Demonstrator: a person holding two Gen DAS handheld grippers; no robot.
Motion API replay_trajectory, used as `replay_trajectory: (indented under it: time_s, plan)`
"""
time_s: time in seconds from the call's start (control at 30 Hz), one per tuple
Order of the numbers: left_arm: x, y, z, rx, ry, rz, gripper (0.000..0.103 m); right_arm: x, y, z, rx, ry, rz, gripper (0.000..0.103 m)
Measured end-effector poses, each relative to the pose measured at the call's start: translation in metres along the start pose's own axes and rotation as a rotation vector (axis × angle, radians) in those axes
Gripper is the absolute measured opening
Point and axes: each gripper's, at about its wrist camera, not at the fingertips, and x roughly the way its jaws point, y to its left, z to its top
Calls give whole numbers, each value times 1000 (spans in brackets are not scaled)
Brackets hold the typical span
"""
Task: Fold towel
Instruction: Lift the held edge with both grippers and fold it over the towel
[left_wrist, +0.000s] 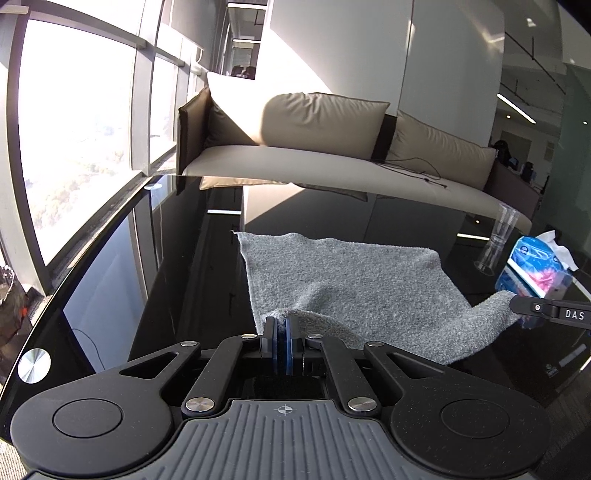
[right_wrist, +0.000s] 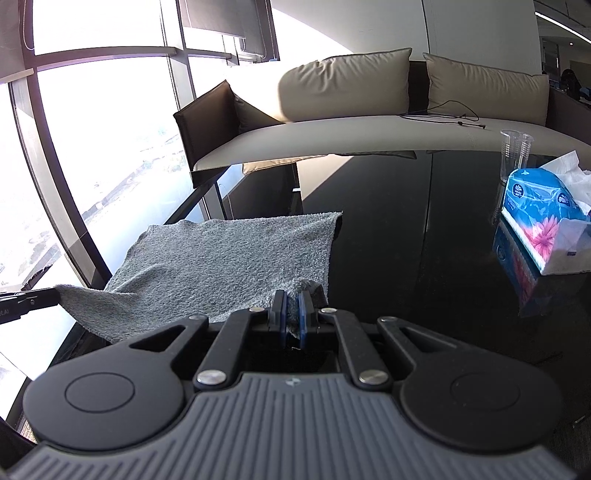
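Observation:
A grey terry towel (left_wrist: 354, 280) lies on the black glossy table (left_wrist: 155, 280), its far edge flat and its near edge lifted at both corners. My left gripper (left_wrist: 281, 325) is shut on the towel's near left corner, the cloth pinched between the blue pads. In the right wrist view the same towel (right_wrist: 229, 258) spreads to the left, and my right gripper (right_wrist: 291, 314) is shut on its near right corner. The right gripper's finger (left_wrist: 546, 312) shows at the right edge of the left wrist view, holding a raised corner. The left gripper's finger (right_wrist: 26, 301) appears at the left edge of the right wrist view.
A blue tissue pack (right_wrist: 546, 225) sits on the table (right_wrist: 424, 229) to the right of the towel, with a clear plastic cup (right_wrist: 515, 155) behind it. A beige sofa (left_wrist: 325, 147) with a cable on it stands beyond the table. Large windows (left_wrist: 74, 122) run along the left.

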Motion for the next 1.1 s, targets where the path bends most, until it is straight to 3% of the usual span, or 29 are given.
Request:
replay_trajectory:
  time_s: [1.1]
  plan:
    - [69, 8, 40, 17, -36, 42, 4, 73, -19, 35, 49, -13, -11, 6]
